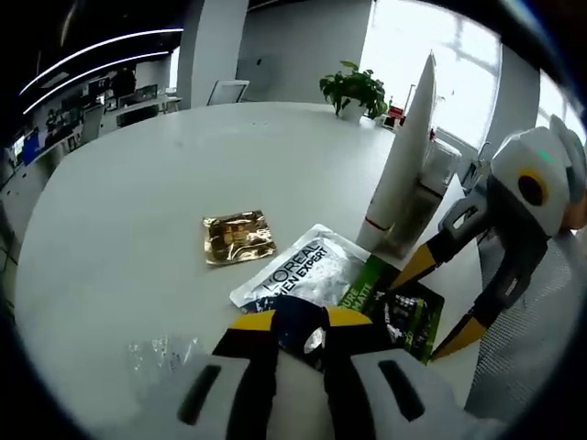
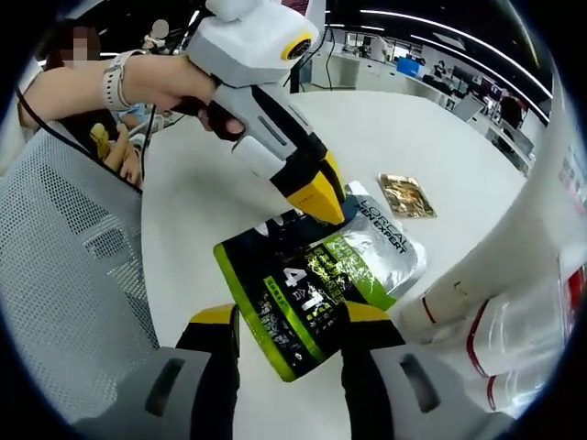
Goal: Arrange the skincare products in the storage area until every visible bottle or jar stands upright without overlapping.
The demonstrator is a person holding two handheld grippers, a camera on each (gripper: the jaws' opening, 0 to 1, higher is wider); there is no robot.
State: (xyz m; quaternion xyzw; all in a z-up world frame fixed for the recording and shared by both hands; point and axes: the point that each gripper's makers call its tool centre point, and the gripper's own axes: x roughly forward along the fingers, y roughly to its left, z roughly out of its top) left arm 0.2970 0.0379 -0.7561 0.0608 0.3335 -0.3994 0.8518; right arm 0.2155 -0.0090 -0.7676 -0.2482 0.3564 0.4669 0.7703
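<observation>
Sorting the flat packs comes first, I judge. A white tube (image 1: 404, 156) stands ahead-right of the left gripper (image 1: 300, 335), which pinches the dark sachet (image 2: 303, 298) (overlapping the silver one (image 1: 303, 270)). The right gripper (image 2: 289, 330) straddles it, open. Next: separate them.

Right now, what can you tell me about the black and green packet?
The black and green packet is a flat, glossy pouch, like foil or plastic, with a bright green edge, a green band and white print including a big "4". It lies flat on the white table, overlapping the silver L'Oreal packet. The right claw has a jaw at each side of its near end. The left claw touches its far edge.
</observation>
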